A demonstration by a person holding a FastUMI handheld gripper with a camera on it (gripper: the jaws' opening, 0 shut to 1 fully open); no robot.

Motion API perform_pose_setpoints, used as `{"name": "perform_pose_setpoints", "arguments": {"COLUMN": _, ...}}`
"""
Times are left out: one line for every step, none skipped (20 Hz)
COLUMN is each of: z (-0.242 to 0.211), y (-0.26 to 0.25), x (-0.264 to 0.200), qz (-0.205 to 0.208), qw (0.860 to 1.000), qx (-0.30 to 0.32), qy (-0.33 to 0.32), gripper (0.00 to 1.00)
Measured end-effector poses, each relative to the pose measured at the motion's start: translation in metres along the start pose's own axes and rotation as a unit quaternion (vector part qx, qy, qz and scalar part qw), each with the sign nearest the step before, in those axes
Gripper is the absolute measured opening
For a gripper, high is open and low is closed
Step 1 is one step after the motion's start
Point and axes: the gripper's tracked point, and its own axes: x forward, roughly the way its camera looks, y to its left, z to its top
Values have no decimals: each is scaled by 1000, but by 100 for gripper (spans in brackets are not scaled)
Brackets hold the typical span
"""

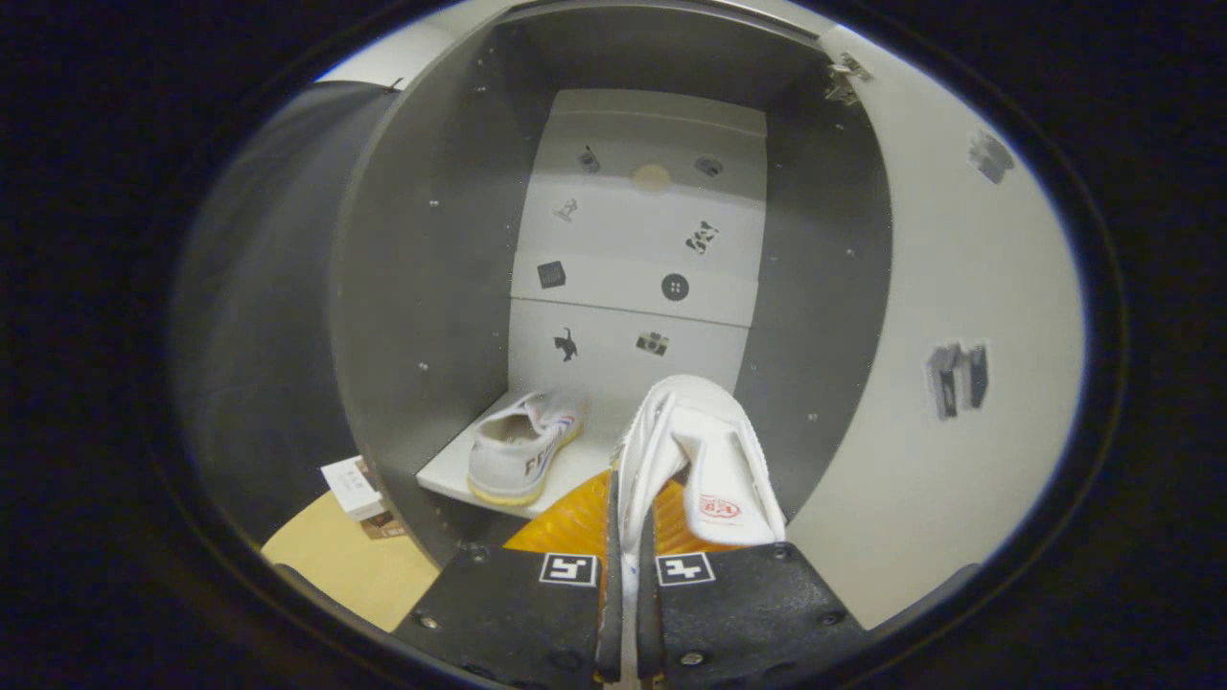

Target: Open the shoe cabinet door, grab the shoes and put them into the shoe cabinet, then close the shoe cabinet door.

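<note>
Carrying the second shoe (700, 460) toward the open cabinet (431, 287): gripper (625, 565) is nearly closed, both fingers pinching the thin side wall of the shoe, which hangs just ahead of the fingers with its tongue flopping to the right. The first shoe (522, 450) already sits on the shelf (451, 479), ahead and to the left of the fingers, heel toward the tool. Risk, as I judge it: the grip is on a soft edge only, so the shoe could swing or slip out if it bumps anything; a drift left would knock the parked shoe. Free shelf room looks to be straight ahead and right of that shoe, but the cabinet's right wall (815, 316) is close beside the held shoe. The open door (959, 335) stands further right. Shelf front edge lies just ahead and below, so the sole must clear it.
</note>
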Motion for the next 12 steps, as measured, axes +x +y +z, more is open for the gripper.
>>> {"name": "perform_pose_setpoints", "arguments": {"z": 7, "y": 0, "x": 12, "qz": 2, "qw": 1000, "qx": -4, "qy": -1, "gripper": 9}}
{"name": "perform_pose_setpoints", "arguments": {"z": 14, "y": 1, "x": 27, "qz": 4, "qw": 1000, "qx": -7, "qy": -1, "gripper": 10}}
{"name": "perform_pose_setpoints", "arguments": {"z": 19, "y": 0, "x": 40, "qz": 4, "qw": 1000, "qx": -7, "qy": -2, "gripper": 9}}
{"name": "perform_pose_setpoints", "arguments": {"z": 21, "y": -1, "x": 54, "qz": 3, "qw": 1000, "qx": -11, "qy": 2, "gripper": 9}}
{"name": "perform_pose_setpoints", "arguments": {"z": 21, "y": -2, "x": 66, "qz": 4, "qw": 1000, "qx": -13, "qy": 7, "gripper": 9}}
{"name": "perform_pose_setpoints", "arguments": {"z": 23, "y": -2, "x": 78, "qz": 6, "qw": 1000, "qx": -9, "qy": 12, "gripper": 9}}
{"name": "perform_pose_setpoints", "arguments": {"z": 23, "y": -3, "x": 89, "qz": 8, "qw": 1000, "qx": -9, "qy": 19, "gripper": 9}}
{"name": "perform_pose_setpoints", "arguments": {"z": 20, "y": -5, "x": 103, "qz": 6, "qw": 1000, "qx": -14, "qy": 27, "gripper": 9}}
{"name": "perform_pose_setpoints", "arguments": {"z": 16, "y": -7, "x": 114, "qz": 2, "qw": 999, "qx": -21, "qy": 39, "gripper": 9}}
{"name": "perform_pose_setpoints", "arguments": {"z": 13, "y": -9, "x": 126, "qz": -1, "qw": 999, "qx": -21, "qy": 46, "gripper": 9}}
{"name": "perform_pose_setpoints", "arguments": {"z": 10, "y": -8, "x": 135, "qz": 2, "qw": 998, "qx": -19, "qy": 53, "gripper": 9}}
{"name": "perform_pose_setpoints", "arguments": {"z": 4, "y": -7, "x": 143, "qz": 4, "qw": 998, "qx": -15, "qy": 60, "gripper": 9}}
